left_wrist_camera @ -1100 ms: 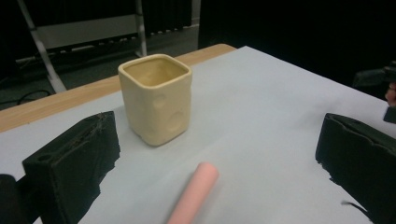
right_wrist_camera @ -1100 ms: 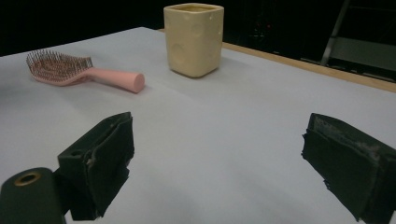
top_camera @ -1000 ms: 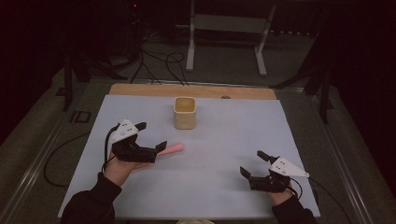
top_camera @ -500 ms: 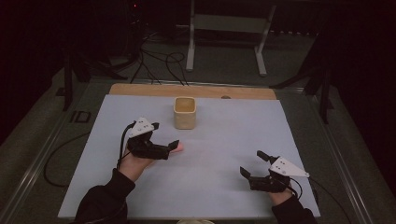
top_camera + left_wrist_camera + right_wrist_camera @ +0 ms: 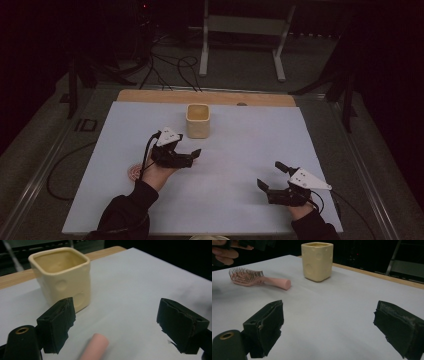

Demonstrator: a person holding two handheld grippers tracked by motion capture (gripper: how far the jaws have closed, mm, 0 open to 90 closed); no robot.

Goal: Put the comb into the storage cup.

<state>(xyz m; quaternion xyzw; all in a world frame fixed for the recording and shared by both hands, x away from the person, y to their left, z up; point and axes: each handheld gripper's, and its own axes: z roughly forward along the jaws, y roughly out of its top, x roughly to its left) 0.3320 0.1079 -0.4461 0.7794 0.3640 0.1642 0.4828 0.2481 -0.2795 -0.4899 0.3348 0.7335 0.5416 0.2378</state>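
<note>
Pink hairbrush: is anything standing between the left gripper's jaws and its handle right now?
Nothing visible does. In the left gripper view the pink hairbrush handle lies on bare white mat between the open jaws of the left gripper, which have just been closing; the pads do not touch it. The cream cup stands beyond.

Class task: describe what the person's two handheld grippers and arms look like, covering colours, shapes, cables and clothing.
Both the left gripper and the right gripper are black, each with two blocky jaws faced with rough dark foam pads. A pale grey three-cornered plate tops each one, dotted with small dark marks. A thin black cable trails from each. The person wears dark long sleeves.
</note>
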